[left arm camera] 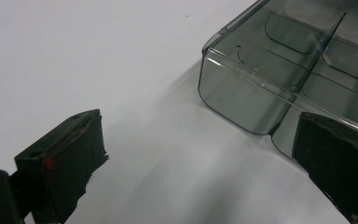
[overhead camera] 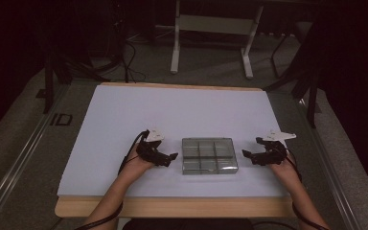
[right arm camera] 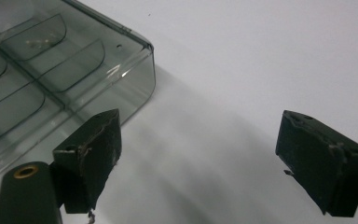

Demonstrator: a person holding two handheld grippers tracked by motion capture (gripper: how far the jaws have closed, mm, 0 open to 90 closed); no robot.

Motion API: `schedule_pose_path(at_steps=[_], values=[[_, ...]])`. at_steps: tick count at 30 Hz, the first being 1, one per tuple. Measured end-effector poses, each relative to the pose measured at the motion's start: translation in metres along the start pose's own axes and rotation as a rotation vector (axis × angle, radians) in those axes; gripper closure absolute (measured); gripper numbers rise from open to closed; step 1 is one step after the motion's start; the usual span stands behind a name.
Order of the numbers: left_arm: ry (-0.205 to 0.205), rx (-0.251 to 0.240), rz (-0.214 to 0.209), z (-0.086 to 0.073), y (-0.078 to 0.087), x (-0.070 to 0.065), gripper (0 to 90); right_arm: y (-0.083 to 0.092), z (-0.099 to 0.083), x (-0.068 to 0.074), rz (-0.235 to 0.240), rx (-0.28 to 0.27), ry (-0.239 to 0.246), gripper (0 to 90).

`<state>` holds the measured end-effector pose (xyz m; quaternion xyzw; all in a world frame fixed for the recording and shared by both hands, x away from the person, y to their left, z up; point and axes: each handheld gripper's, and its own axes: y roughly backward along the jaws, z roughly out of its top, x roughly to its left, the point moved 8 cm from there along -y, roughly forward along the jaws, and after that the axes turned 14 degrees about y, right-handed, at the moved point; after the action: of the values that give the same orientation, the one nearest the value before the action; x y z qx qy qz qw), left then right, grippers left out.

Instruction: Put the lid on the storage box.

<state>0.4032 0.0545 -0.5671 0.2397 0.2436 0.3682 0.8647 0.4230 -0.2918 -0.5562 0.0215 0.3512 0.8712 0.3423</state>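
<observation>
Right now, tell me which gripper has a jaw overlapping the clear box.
The left gripper: one jaw overlaps the clear box. The right gripper stands beside it.

a white sheet [overhead camera: 124, 124] covers my wooden table [overhead camera: 172, 207]; a white-legged stand [overhead camera: 211, 28] sits beyond on the floor.

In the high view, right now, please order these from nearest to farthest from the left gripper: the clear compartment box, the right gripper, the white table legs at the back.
1. Clear compartment box, just right of the left gripper.
2. Right gripper, beyond the box's other side.
3. White table legs, on the floor behind the table.
</observation>
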Motion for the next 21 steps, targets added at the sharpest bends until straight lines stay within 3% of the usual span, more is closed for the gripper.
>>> schedule_pose_path(at_steps=[21], values=[[0.025,-0.017,0.025,-0.009,0.021,0.01,3.1,0.013,-0.014,0.001,-0.042,-0.018,0.009,14.1]])
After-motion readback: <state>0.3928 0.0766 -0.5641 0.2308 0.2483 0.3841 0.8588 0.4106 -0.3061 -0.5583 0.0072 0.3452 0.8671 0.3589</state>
